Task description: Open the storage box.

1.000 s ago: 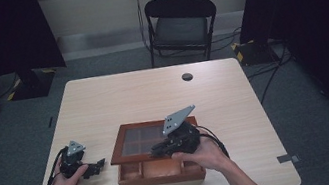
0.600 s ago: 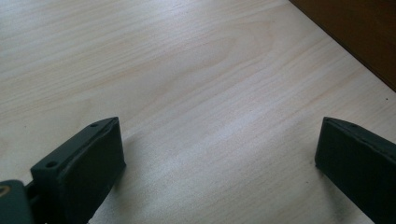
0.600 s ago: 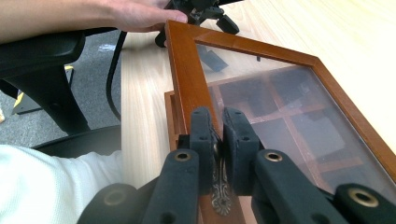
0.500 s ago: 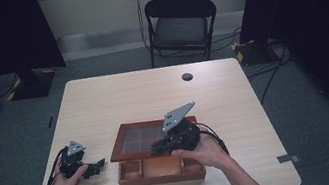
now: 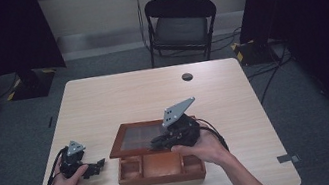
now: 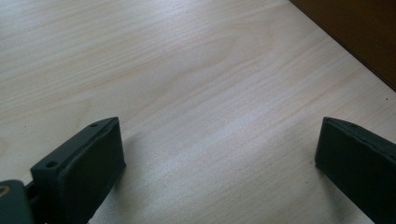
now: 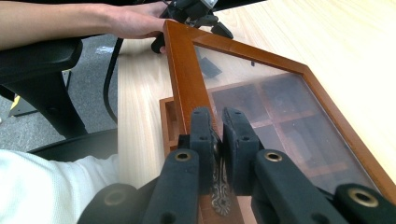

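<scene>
Box compartments (image 7: pixel 280 116): dim behind the reflecting glass lid (image 7: pixel 261 93), contents unreadable.
Clasp (image 7: pixel 219 191): partly covered by the right gripper (image 7: pixel 218 135).
Small dark thing (image 5: pixel 187 76) on far table (image 5: pixel 103 102): too small to identify.

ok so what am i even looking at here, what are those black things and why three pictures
A person sits at a wooden table holding hand-held tongs in each hand. One picture is taken from above; the other two come from small cameras riding on each pair of tongs. On the table is a wooden box with compartments and a glass-paned lid. The right tongs are shut on a small ornate metal latch at the lid's front edge, with the lid lifted partway. The left tongs rest open on the bare table beside the box, holding nothing.
</scene>
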The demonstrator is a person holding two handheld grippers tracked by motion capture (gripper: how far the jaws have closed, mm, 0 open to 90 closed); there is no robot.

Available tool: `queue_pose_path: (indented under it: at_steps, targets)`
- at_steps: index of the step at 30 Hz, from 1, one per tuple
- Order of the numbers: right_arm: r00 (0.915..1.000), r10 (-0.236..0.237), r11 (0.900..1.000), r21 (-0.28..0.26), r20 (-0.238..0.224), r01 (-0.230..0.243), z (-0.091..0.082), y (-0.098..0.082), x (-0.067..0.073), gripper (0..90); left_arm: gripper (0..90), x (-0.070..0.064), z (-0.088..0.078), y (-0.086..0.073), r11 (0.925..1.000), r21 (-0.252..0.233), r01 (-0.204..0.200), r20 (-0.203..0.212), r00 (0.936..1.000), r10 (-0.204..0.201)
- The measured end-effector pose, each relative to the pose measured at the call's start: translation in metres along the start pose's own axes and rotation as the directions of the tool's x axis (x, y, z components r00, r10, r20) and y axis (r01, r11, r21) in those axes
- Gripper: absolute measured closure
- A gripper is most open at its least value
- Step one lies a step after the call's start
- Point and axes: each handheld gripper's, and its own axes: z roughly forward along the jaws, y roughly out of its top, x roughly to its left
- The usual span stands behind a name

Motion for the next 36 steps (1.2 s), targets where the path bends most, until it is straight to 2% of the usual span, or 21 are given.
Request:
queue_pose_path:
  at_steps: [36]
  targets:
    - [0.9998, -0.008, 1.0, 0.012, 0.017, 0.008, -0.006, 0.012, -0.005, 83.5, 0.6, 0.001, 0.0, 0.0, 0.9999, 0.005, -0.01, -0.004, 0.9999, 0.01]
